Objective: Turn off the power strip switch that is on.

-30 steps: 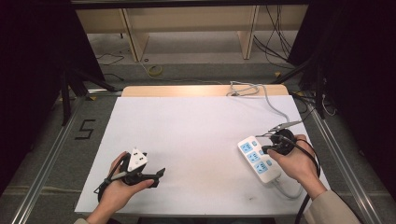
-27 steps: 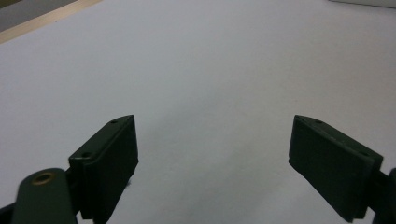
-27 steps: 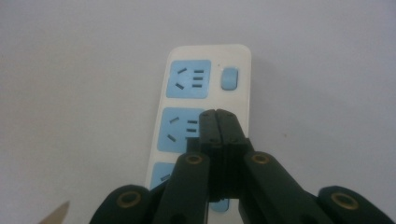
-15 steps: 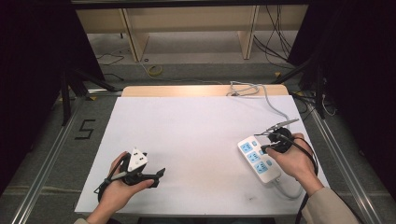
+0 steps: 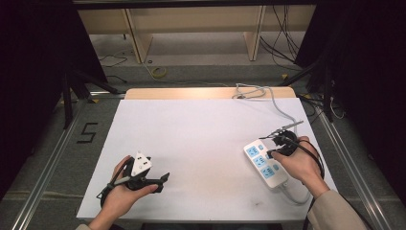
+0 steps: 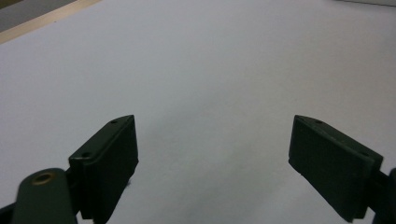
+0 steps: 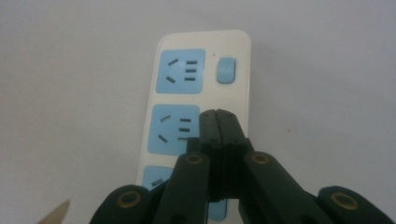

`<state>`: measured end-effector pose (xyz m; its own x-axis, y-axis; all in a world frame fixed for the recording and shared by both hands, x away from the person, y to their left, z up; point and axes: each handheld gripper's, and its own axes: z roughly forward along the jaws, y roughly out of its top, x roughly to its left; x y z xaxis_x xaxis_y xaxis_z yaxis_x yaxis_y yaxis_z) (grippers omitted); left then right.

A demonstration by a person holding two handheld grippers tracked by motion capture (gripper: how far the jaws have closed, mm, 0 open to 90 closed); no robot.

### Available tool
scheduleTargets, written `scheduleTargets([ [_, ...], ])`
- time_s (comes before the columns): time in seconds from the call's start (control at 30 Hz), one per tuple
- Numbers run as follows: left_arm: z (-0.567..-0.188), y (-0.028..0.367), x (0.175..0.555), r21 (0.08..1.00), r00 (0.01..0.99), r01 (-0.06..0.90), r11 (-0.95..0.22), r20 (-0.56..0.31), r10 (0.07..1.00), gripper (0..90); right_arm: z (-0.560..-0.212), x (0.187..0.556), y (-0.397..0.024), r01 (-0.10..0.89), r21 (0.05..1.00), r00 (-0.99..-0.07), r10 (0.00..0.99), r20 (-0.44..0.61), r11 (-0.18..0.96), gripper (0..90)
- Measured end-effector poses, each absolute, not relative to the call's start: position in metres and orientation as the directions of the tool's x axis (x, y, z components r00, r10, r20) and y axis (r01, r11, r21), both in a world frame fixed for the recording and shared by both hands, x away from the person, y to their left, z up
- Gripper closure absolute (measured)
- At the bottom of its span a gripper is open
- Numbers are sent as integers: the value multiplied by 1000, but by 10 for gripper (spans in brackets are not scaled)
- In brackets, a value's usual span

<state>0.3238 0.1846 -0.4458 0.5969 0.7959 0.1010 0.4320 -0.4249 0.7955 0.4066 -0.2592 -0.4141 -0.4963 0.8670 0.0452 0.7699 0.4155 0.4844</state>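
High view: right gripper [image 5: 276, 143], jaws together, stays over power strip [image 5: 265, 163]; left gripper [image 5: 160, 179] unmoved, jaws apart.

White table [image 5: 201, 129], shelf legs [image 5: 134, 38] behind it

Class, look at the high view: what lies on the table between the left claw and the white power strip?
Nothing: in the high view, the white sheet is bare between the left claw and the power strip.
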Motion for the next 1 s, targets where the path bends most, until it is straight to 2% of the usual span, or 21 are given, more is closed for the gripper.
scheduleTargets([
  [1.0,-446,184,324,794,599,430,-429,104,794,153,-422,418,-256,786,443,-494,869,32,431,900],
])
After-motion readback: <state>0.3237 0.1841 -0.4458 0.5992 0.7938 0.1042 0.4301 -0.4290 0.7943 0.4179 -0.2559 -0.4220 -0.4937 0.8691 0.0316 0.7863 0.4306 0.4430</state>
